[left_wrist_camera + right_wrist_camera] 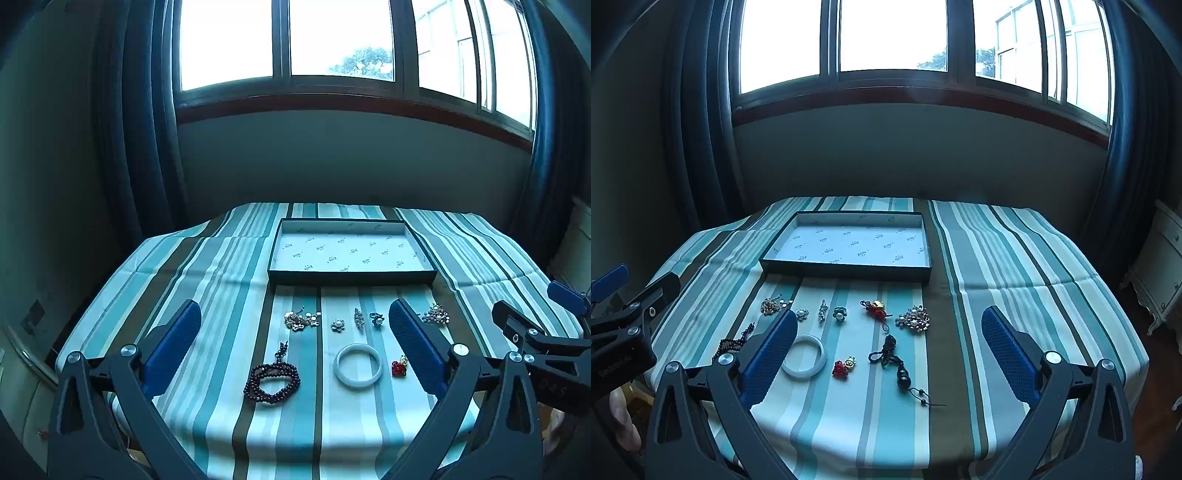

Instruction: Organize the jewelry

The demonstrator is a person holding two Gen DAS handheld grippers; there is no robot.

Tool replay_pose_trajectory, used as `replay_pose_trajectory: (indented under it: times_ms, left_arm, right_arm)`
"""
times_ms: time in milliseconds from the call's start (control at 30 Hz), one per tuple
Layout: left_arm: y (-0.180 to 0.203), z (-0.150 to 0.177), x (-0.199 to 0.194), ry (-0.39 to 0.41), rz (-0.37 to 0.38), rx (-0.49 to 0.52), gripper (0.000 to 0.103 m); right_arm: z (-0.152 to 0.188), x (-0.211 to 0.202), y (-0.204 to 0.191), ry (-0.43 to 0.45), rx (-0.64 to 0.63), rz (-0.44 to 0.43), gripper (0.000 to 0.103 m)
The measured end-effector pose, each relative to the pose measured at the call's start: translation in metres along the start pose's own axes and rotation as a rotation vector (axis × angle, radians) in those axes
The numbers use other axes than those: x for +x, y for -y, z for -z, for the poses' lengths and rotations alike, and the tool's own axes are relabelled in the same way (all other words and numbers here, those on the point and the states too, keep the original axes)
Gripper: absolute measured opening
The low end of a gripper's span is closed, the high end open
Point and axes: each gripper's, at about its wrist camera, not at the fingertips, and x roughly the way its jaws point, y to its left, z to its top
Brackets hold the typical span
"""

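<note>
An open dark tray (351, 276) (846, 272) with white printed lining lies on the striped cloth, nothing in it. In front of it are a white bangle (357, 364) (805, 355), a dark bead bracelet (271, 380) (733, 341), a chain cluster (299, 319), a pearl flower brooch (337, 325), a ring (840, 314), a pearl cluster brooch (913, 318), a red charm (844, 366), a red knot with gold bell (875, 309) and a dark beaded cord (897, 363). My left gripper (295, 310) and right gripper (890, 315) hover open above the near jewelry, holding nothing.
The striped table (221, 280) stands under a large window, with dark curtains at both sides. A white cabinet (1160, 266) is off the table's right edge. A hand (622, 417) shows behind the left gripper. The right half of the cloth is bare.
</note>
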Motion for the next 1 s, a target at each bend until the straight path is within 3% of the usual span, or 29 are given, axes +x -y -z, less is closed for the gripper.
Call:
replay_pose_trajectory:
  times_ms: [1000]
  left_arm:
    - [-0.003,-0.003,-0.008,0.008,-0.003,-0.014,0.101]
  right_arm:
    - [-0.005,-0.011,0.003,0.026,-0.002,0.009,0.099]
